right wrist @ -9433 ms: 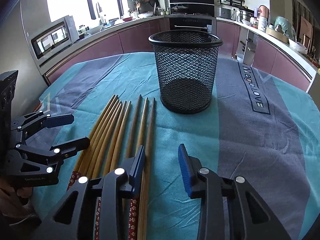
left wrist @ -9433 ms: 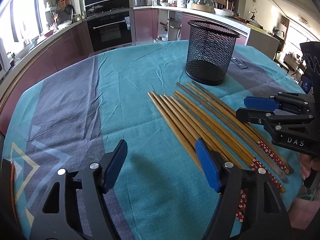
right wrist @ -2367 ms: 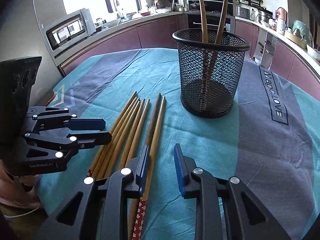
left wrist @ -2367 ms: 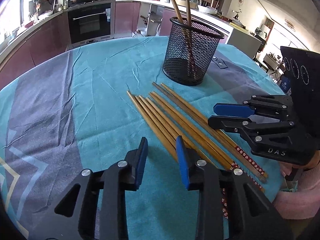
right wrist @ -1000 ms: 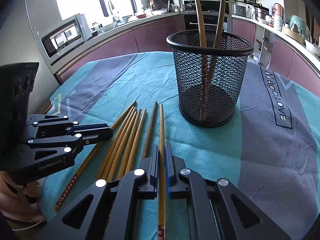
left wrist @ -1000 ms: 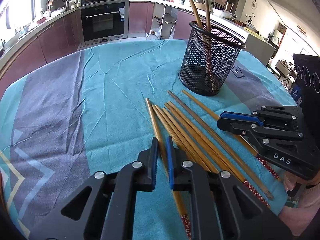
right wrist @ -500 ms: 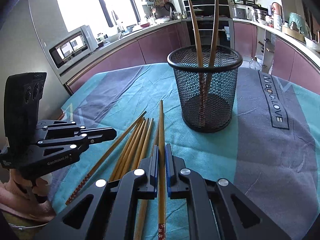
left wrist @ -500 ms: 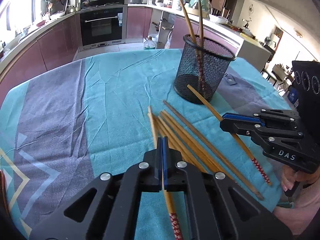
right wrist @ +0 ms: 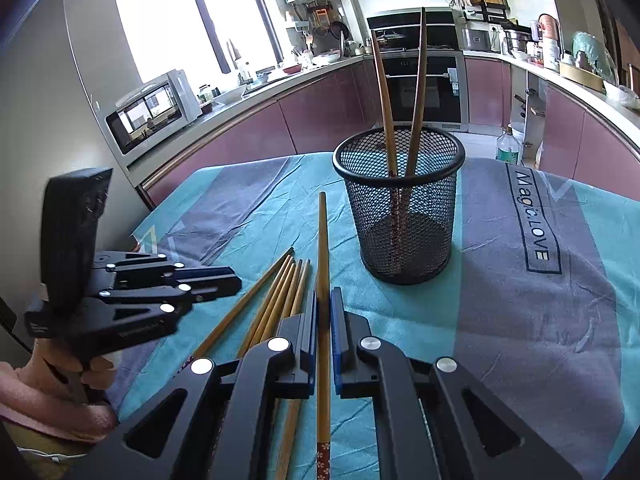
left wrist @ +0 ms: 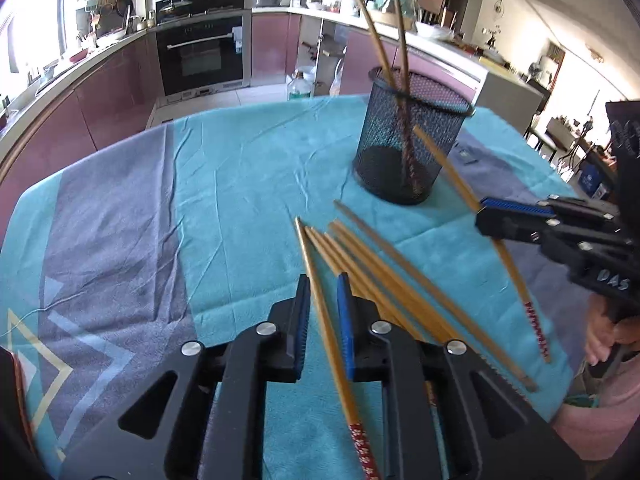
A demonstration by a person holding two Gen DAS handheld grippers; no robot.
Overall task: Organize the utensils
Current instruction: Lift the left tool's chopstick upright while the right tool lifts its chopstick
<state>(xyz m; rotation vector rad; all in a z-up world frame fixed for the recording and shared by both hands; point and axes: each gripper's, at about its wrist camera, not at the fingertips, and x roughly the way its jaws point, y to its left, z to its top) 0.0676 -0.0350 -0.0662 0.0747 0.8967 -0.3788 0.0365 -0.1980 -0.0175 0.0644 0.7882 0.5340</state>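
Here bamboo chopstick (right wrist: 323, 248), red floral end, clamped in right tongs (right wrist: 324, 312)

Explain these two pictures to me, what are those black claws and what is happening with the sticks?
A person holds a clamp-like tool in each hand. Each one carries a camera looking along its two fingers, so each picture is one tool's own view, with the other tool off to the side. The left tool has just been opening its jaws; a loose chopstick lies between them, not pinched. The right tool is shut on a raised chopstick, which points toward the mesh basket. A stored pair already stands in it. Spare chopsticks lie on the blue cloth.
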